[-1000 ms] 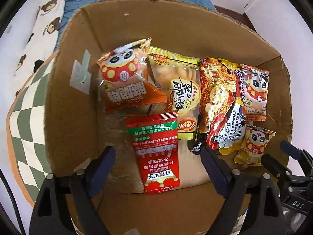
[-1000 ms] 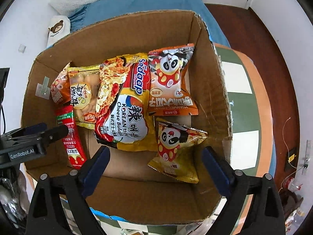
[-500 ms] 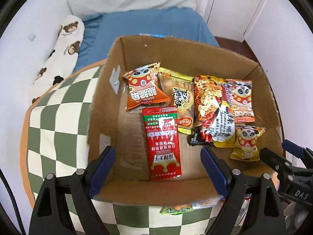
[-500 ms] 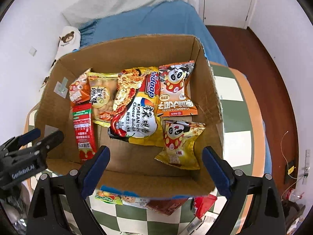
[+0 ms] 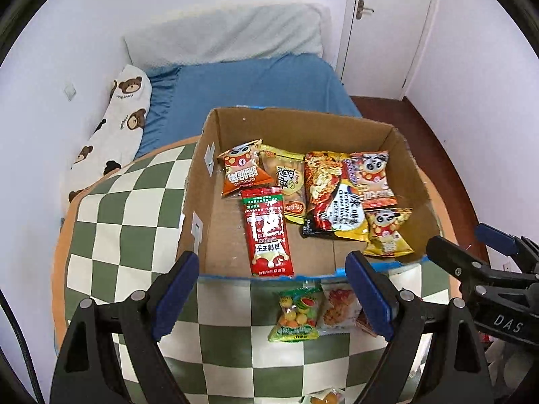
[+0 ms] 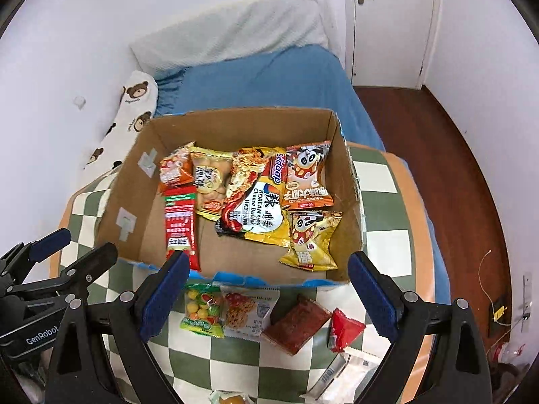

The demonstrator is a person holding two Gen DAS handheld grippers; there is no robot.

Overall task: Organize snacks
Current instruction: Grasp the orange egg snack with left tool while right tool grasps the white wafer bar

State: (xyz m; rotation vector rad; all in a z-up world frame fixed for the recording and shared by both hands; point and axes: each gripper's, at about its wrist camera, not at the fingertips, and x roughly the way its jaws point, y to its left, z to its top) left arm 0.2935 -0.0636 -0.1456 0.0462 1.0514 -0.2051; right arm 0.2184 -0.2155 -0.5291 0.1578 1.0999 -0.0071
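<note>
Holding both my left gripper (image 5: pixel 271 298) and right gripper (image 6: pixel 266 294) spread wide and empty above the green-checked table (image 6: pixel 384 202); six snack packets lie inside the open brown cardboard box (image 6: pixel 350 181); loose packets, including a green fruit-candy bag (image 6: pixel 202 313), sit just before it.

1. Illumination: bright, even and diffuse in both views; source not visible.
2. Shadows: soft only, most evident inside the cardboard box (image 5: pixel 397 141) along its near wall and beneath the packets.
3. Glare: white highlights on the red sachet (image 5: pixel 267 230) and a mild sheen on the noodle packet (image 6: pixel 259 198).
4. Distortion: strong fisheye curvature; the door (image 5: pixel 387 17) and walls bow, and black vignette fills the corners.
5. Focus: centre sharp, print legible; edges slightly soft.
</note>
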